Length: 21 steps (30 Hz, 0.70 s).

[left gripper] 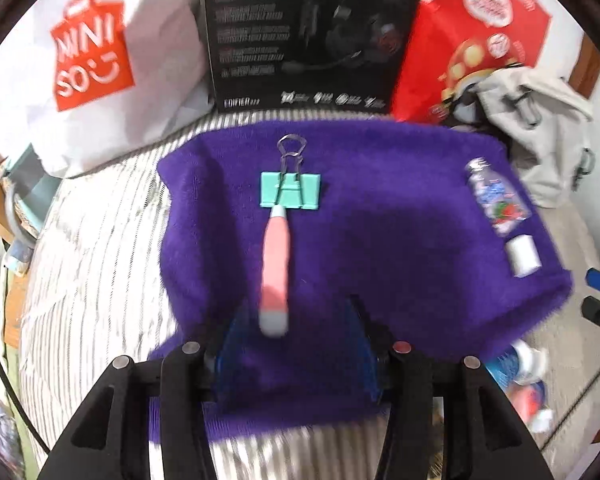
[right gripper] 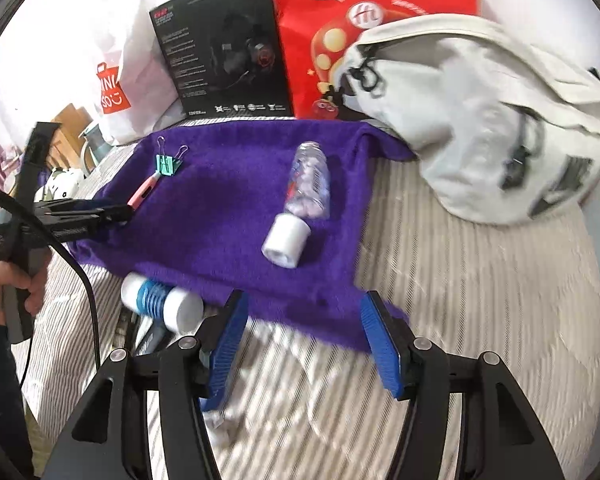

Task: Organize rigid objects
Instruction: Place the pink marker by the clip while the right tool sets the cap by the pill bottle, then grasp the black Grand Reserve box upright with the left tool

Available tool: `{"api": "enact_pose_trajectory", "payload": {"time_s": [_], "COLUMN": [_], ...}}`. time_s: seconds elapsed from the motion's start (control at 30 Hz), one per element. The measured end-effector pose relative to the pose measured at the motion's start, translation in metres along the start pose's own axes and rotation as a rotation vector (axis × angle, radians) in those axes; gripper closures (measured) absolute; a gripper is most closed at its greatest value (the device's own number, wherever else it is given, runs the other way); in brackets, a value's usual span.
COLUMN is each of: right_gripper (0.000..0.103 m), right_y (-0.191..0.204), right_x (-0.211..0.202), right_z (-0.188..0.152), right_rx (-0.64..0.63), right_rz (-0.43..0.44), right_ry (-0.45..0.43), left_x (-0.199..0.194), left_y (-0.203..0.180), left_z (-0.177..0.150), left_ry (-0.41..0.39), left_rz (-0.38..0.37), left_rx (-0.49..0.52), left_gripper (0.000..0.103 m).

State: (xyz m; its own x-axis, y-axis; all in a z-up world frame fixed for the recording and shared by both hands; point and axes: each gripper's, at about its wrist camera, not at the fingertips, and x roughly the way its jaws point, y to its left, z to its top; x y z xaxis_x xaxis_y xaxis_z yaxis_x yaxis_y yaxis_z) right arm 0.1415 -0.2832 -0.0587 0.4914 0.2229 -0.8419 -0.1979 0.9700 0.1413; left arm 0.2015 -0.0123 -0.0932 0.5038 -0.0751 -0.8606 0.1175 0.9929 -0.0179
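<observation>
A fuzzy purple towel (left gripper: pixel 380 240) lies spread on a bed with a grey-and-white striped cover (right gripper: pixel 480 280) and carries most of the task's things. In the left wrist view, the left tongs (left gripper: pixel 296 320) sit at the bottom centre of the frame with their blue fingers (left gripper: pixel 232 356) spread apart, and a pink pen-like stick with grey ends (left gripper: pixel 275 268) lies on the towel between them, its near end blurred; whether the fingers touch it cannot be told. The stick's far tip meets a mint-green binder clip with wire handles (left gripper: pixel 290 190) just above the middle of the frame. At the right edge of the towel lies a clear plastic bottle with a white cap (left gripper: pixel 500 208), on its side. In the right wrist view, the right tongs (right gripper: pixel 304 328) hang open at the lower centre over the towel's near edge, holding nothing. To their left, partly off the towel, lies a white cylinder with a blue ribbed middle (right gripper: pixel 160 300). At the left edge of that frame a hand (right gripper: pixel 4 288) grips the handle of the left tool. Behind the towel, along the top of both frames, stand a white shopping bag with an orange logo (left gripper: pixel 96 48), a black headset box (left gripper: pixel 308 32) and a red paper bag (right gripper: pixel 364 32), with a pale grey backpack (right gripper: pixel 480 112) slumped at the upper right.
</observation>
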Motion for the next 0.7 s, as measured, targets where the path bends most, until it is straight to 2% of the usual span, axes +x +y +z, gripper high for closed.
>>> {"api": "enact_pose_trajectory", "payload": {"time_s": [0.03,0.1,0.17,0.37,0.5,0.67,0.7], "right_gripper": [0.035,0.023,0.02,0.02,0.02,0.019,0.017], "right_y": [-0.003,-0.008,-0.012,-0.026,-0.029,-0.023,-0.022], "right_x": [-0.006,-0.015,-0.021,-0.018,-0.009,-0.002,0.0], "right_z": [-0.006,-0.02,-0.033,-0.081,-0.102,-0.107,-0.107], "right_rx": [0.01,0.035,0.05,0.127,0.168,0.143,0.133], "right_rz": [-0.008,-0.034,-0.054,-0.09,-0.074,-0.116,-0.129], "right_ry": [-0.006,-0.013,-0.017,0.001,0.005,-0.033,-0.035], "left_x": [-0.008,-0.023,-0.032,-0.034,-0.024,-0.014,-0.014], "left_y": [-0.004,-0.015,-0.02,-0.033,-0.045,-0.056,-0.058], "left_z": [-0.003,-0.016,-0.033,-0.072,-0.09,-0.099,-0.1], "left_ry": [-0.011,-0.024,-0.028,-0.006,0.014,0.012,0.006], "left_rz": [0.0,0.004,-0.013,-0.037,-0.067,-0.094,-0.08], "left_rx": [0.007,0.021,0.02,0.002,-0.009,-0.027,-0.026], "left_gripper": [0.056,0.056,0.056,0.056,0.056,0.056,0.056]}}
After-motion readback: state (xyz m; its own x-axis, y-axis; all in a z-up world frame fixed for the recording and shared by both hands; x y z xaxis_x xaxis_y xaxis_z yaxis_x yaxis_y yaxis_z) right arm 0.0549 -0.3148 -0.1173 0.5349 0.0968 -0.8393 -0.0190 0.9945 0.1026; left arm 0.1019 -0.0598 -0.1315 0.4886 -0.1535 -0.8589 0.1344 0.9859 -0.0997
